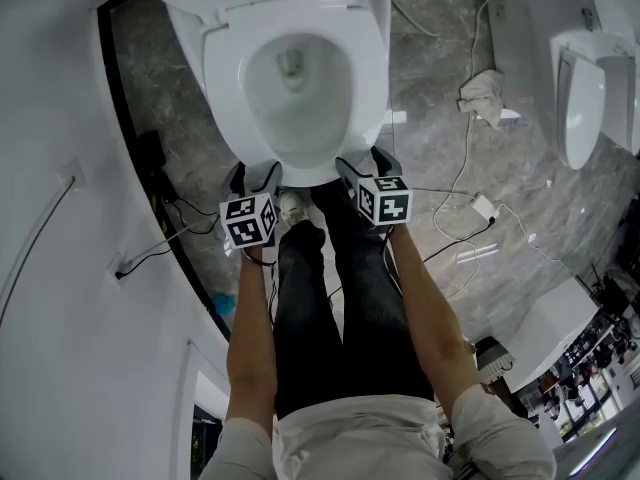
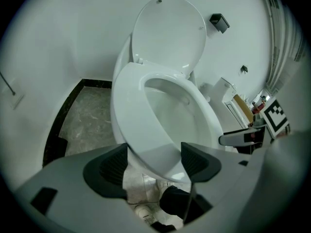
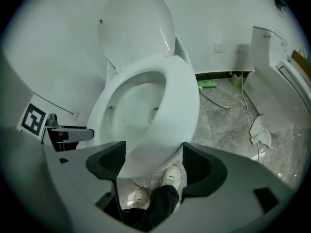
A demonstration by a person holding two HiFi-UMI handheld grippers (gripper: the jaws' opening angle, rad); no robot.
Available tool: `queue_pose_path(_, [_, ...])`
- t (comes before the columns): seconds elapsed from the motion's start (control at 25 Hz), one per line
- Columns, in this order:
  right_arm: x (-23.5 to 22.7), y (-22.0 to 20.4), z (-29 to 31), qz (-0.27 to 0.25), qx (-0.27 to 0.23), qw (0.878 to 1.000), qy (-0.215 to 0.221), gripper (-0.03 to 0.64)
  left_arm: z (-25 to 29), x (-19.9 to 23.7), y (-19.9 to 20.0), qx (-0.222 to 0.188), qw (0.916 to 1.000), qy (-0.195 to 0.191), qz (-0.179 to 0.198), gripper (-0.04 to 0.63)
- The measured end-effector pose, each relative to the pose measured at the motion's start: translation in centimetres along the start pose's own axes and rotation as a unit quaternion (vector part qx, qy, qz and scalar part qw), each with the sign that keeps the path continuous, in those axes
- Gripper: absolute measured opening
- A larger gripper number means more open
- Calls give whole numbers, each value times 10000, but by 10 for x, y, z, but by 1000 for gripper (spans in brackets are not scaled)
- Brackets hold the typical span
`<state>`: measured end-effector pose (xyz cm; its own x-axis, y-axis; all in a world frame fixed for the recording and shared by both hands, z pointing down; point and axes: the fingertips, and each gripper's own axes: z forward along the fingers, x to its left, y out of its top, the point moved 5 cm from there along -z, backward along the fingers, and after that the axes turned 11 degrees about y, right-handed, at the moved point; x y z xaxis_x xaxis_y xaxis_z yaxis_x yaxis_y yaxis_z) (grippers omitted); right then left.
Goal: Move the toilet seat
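Underfoot, grey marble floor (image 1: 430,118), toilet seat (image 1: 222,73), left claw (image 2: 153,160) and right claw (image 3: 151,160) spread.

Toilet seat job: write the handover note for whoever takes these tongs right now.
Left tongs: open; the front rim of the white plastic toilet seat sits in the gap, not clamped.
Right tongs: open, with the same rim in its gap.
The seat lies down over the white ceramic bowl; the white lid stands upright behind it.
Done: the seat looks lowered, nothing gripped.
Left: probably draw both tongs back off the rim.
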<state>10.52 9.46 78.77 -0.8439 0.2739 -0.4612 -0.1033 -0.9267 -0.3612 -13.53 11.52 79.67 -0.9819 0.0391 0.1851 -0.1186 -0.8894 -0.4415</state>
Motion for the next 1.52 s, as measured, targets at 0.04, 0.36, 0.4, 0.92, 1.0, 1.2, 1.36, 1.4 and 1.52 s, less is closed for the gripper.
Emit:
queue_pose_path(0.04, [1, 0, -1, -3, -5, 10000, 0, 379, -1, 0, 0, -5, 10000, -8, 14, 356])
queue_pose_path(0.36, [7, 3, -12, -60, -161, 9998, 40, 379, -12, -1, 4, -147, 9999, -71, -11, 356])
queue_pose_path(0.4, [8, 4, -14, -79, -181, 9998, 44, 379, -14, -1, 5, -170, 9998, -83, -13, 356])
queue_pose_path(0.92, [26, 16, -45, -121, -505, 9986, 90, 377, -46, -6, 22, -404, 9988, -264, -68, 356])
queue_pose_path(1.0, [28, 19, -50, -113, -557, 9983, 107, 377, -51, -7, 25, -463, 9986, -263, -34, 356])
queue_pose_path(1.2, [35, 26, -62, -122, -681, 9975, 157, 377, -64, -10, 33, -608, 9978, -262, -3, 356])
queue_pose_path(1.36, [42, 32, -74, -152, -780, 9966, 216, 377, -76, -11, 41, -727, 9969, -301, -72, 356])
queue_pose_path(1.4, [44, 34, -76, -167, -798, 9964, 230, 377, -79, -12, 43, -757, 9966, -309, -89, 356])
queue_pose_path(1.52, [47, 38, -83, -182, -859, 9957, 289, 376, -85, -12, 47, -842, 9958, -330, -138, 356])
